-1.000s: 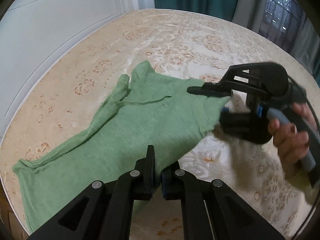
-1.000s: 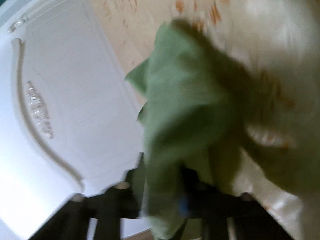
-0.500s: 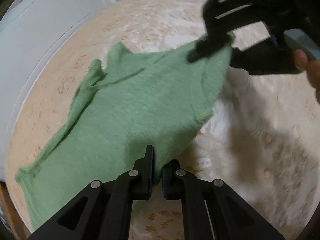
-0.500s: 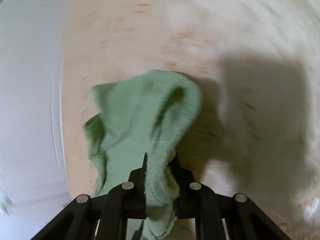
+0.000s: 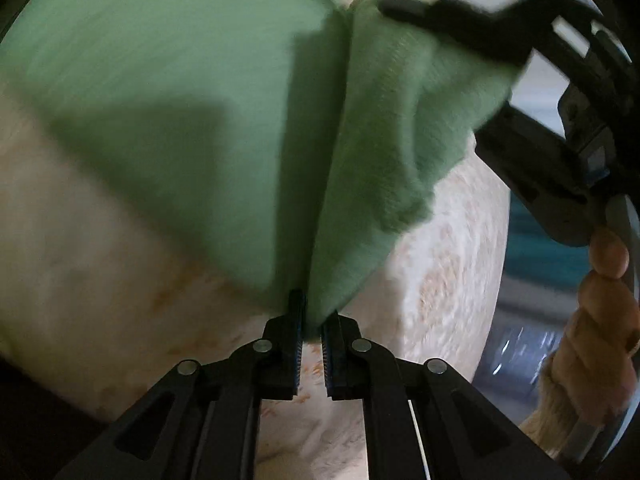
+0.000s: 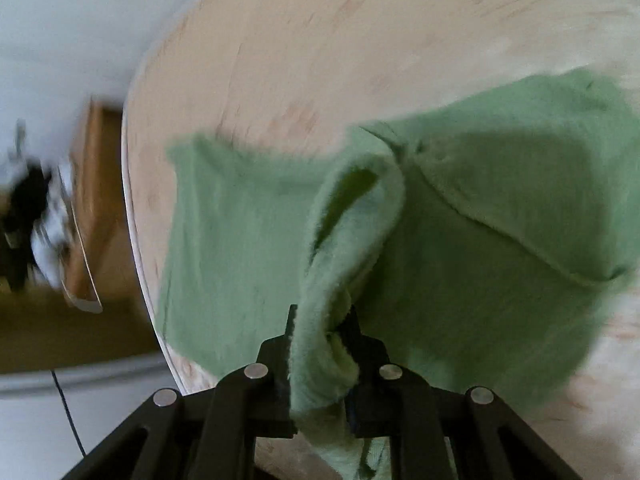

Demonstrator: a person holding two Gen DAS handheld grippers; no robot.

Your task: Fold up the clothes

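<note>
A green knitted garment [image 5: 168, 92] lies partly on the cream patterned bed [image 5: 80, 264] and partly lifted. My left gripper [image 5: 311, 320] is shut on a corner of it, and the cloth rises from the pads in a taut fold. In the left wrist view my right gripper [image 5: 404, 10] appears at the upper right, clamped on another bunched edge of the same garment. In the right wrist view my right gripper [image 6: 322, 320] is shut on a thick rolled hem of the garment [image 6: 500, 240], which drapes over the rest lying on the bed.
A person's hand [image 5: 600, 280] holds the right gripper's handle at the right edge. The bed's edge [image 6: 136, 240] curves down the left of the right wrist view, with a wooden bedside unit [image 6: 96, 208] and white wall beyond it.
Both grippers have swung and rolled, carrying the held edges of the garment across it. The cloth between them has gone from spread flat to doubled over itself.
</note>
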